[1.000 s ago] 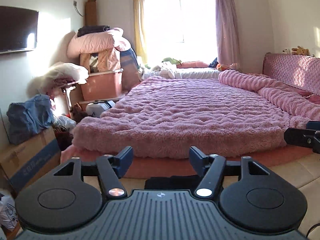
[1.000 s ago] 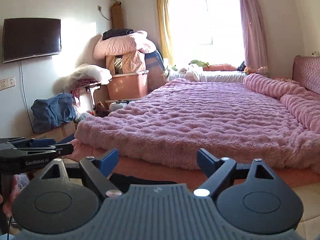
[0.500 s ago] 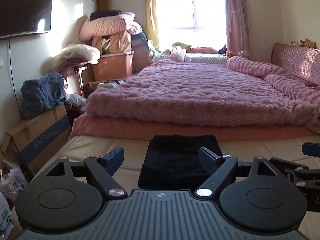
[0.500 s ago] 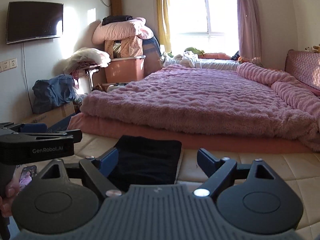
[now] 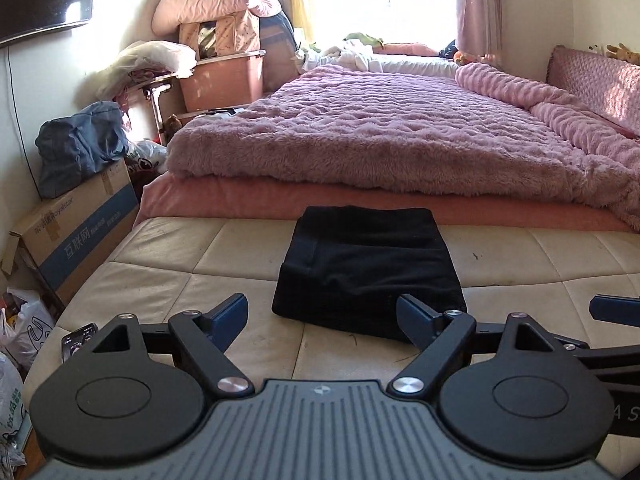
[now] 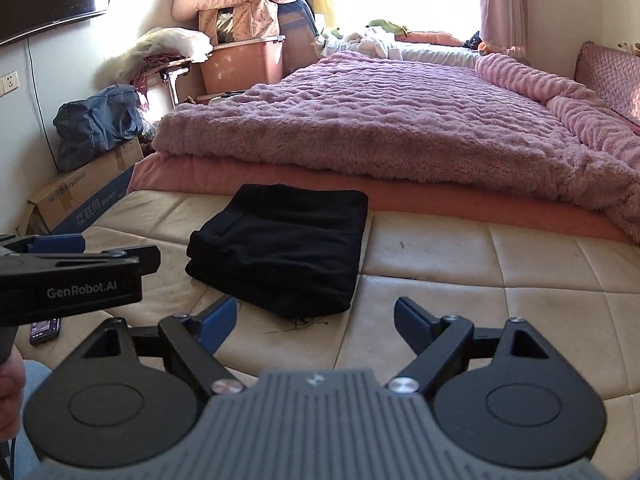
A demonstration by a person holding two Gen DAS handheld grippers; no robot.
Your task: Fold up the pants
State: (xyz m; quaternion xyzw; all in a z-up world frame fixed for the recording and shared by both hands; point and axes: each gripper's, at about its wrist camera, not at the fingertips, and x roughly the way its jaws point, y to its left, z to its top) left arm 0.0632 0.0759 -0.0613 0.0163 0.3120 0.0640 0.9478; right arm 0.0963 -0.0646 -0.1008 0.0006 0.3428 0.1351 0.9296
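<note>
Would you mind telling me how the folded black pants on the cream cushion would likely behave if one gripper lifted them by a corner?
The folded black fabric pants would probably sag and unfold, since they lie in soft stacked layers. They look light for their bulk. Loose threads at the near edge suggest fabric that snags rather than slips on the cream quilted cushion.

White lettering "GenRobot.AI" is showing on the side of the left gripper (image 6: 56, 246). The cardboard box (image 5: 80, 236) against the wall is carrying "Royalstar" on its brown top edge and Chinese characters "互联网" on its blue band; smaller print beside them is staying unreadable.
</note>
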